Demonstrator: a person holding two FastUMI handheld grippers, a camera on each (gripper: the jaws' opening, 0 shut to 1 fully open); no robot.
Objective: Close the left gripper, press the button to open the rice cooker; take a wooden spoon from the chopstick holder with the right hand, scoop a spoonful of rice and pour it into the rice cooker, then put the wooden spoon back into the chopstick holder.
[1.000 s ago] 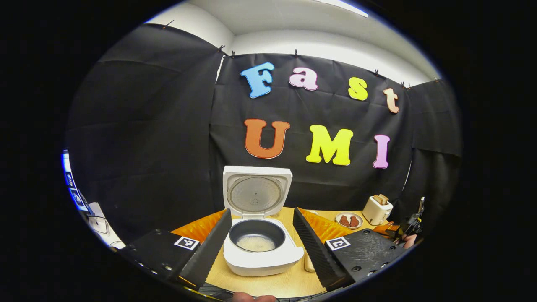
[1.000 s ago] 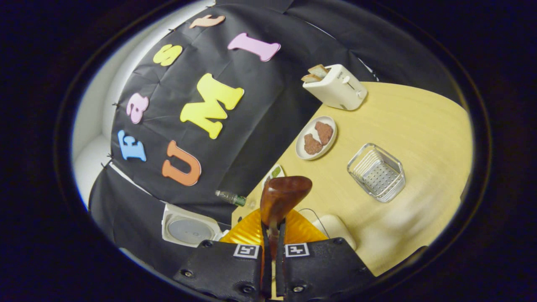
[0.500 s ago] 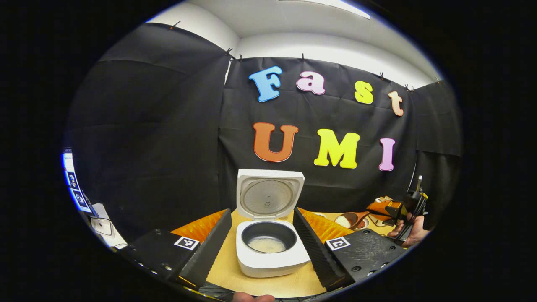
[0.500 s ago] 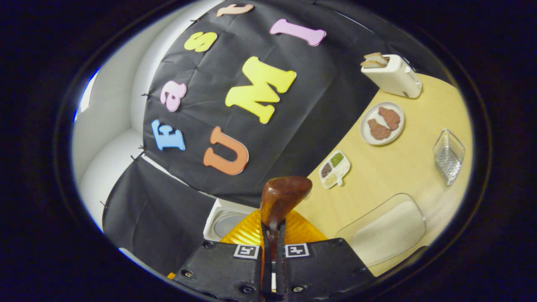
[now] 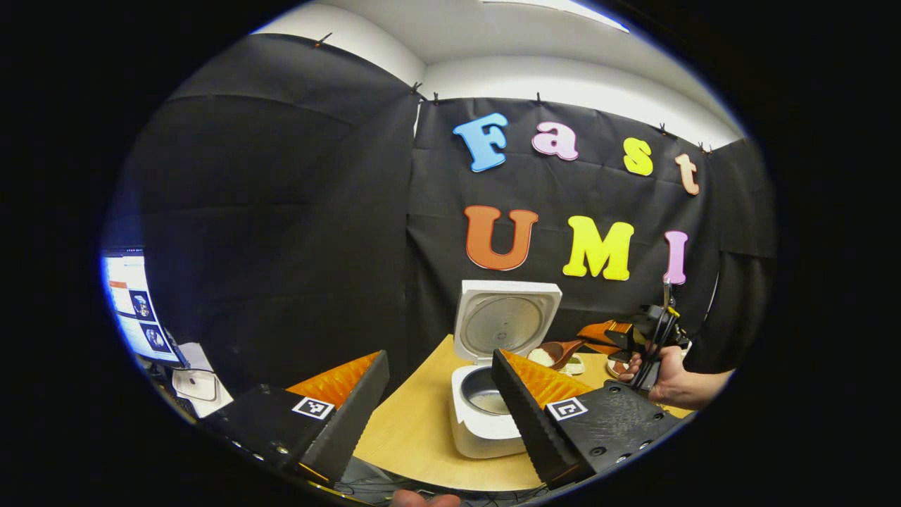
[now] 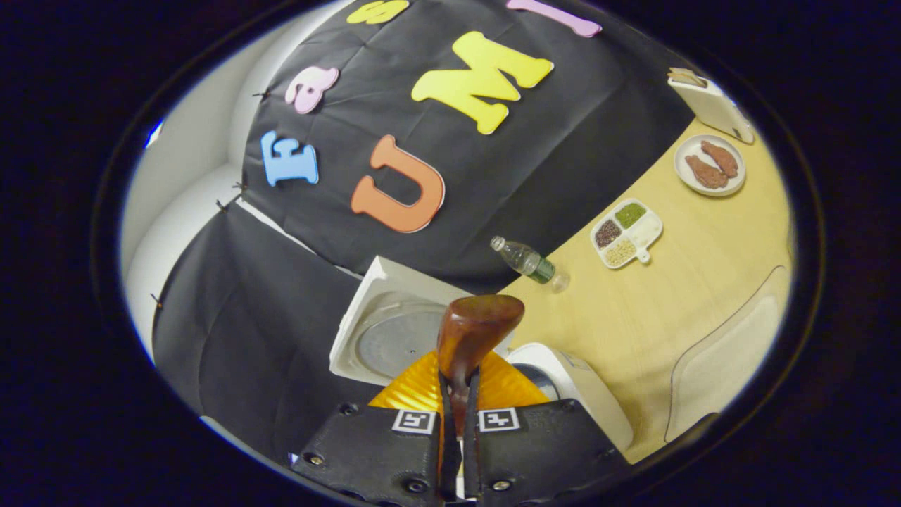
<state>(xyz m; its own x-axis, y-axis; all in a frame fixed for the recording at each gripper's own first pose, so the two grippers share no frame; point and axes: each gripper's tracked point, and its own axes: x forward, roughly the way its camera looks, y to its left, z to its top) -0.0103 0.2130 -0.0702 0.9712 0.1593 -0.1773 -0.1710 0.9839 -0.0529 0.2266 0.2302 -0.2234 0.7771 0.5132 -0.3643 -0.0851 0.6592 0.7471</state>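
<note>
The white rice cooker [image 5: 486, 429] stands open with its lid [image 5: 505, 320] upright and a little rice in the dark pot. My left gripper [image 5: 436, 405] is open in front of it, holding nothing. Farther right, a hand [image 5: 672, 380] holds the right gripper [image 5: 651, 331], and the wooden spoon [image 5: 559, 351] carries white rice beside the lid, just above the pot's right rim. In the right gripper view, my right gripper [image 6: 456, 384] is shut on the spoon's handle. The spoon's bowl [image 6: 477, 329] shows its back over the cooker's lid [image 6: 391, 338] and body [image 6: 581, 391].
On the wooden table [image 6: 676, 296] are a water bottle [image 6: 528, 262], a sectioned dish of grains [image 6: 626, 232], a plate of meat [image 6: 709, 165], a toaster [image 6: 711, 105] and a clear container [image 6: 725, 359]. A monitor [image 5: 134, 303] stands at the far left.
The right gripper has carried the rice-filled spoon leftward over the table, up to the open cooker. The left gripper view has swung left, so the cooker now sits right of centre.
</note>
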